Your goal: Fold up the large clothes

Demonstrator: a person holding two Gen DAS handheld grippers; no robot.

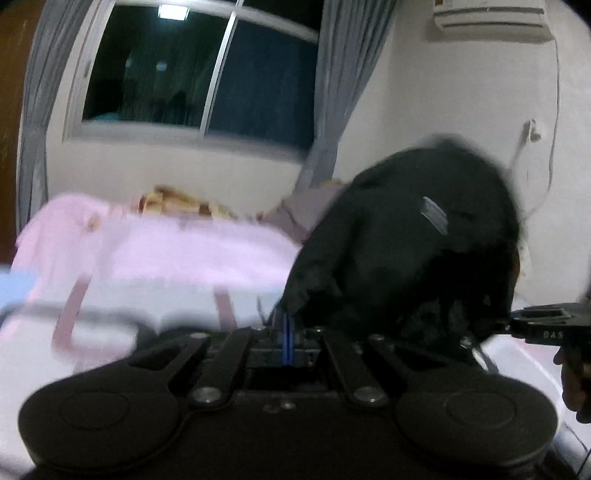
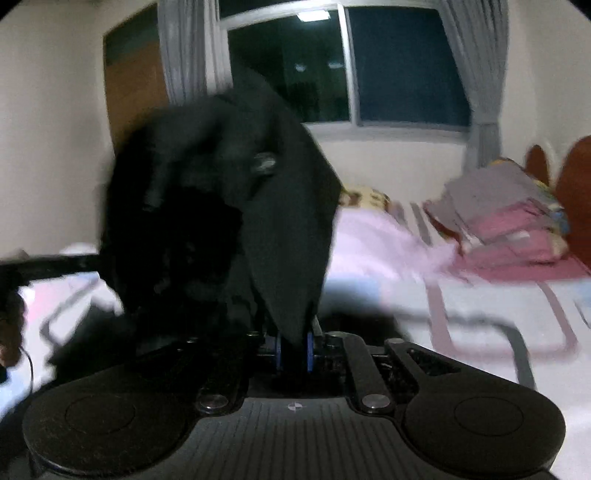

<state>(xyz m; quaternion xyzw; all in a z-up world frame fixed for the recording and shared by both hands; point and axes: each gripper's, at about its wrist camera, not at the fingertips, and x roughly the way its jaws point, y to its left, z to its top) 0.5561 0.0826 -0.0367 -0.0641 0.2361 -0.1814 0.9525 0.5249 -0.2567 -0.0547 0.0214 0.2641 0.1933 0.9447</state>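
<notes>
Both views are motion-blurred. The left gripper [image 1: 287, 326] jaws are clenched on the black garment [image 1: 399, 236]. The right gripper [image 2: 294, 350] jaws stand apart around a fold; contact is unclear.

This place is a bedroom in a home, seen at night. A bed [image 2: 480, 306] with a white cover with pink and grey lines fills the lower part of both views, with a pink blanket [image 1: 177, 251] lying on it, a stack of folded clothes [image 2: 509, 221] near the reddish wooden headboard [image 2: 576, 192], and a patterned pillow [image 1: 173, 203] near the wall. Behind the bed there is a sliding window [image 1: 207, 70] that is dark outside, with grey curtains [image 1: 343, 81] at both sides, an air conditioner [image 1: 491, 16] high on the white wall, and a brown wooden door [image 2: 129, 85].
</notes>
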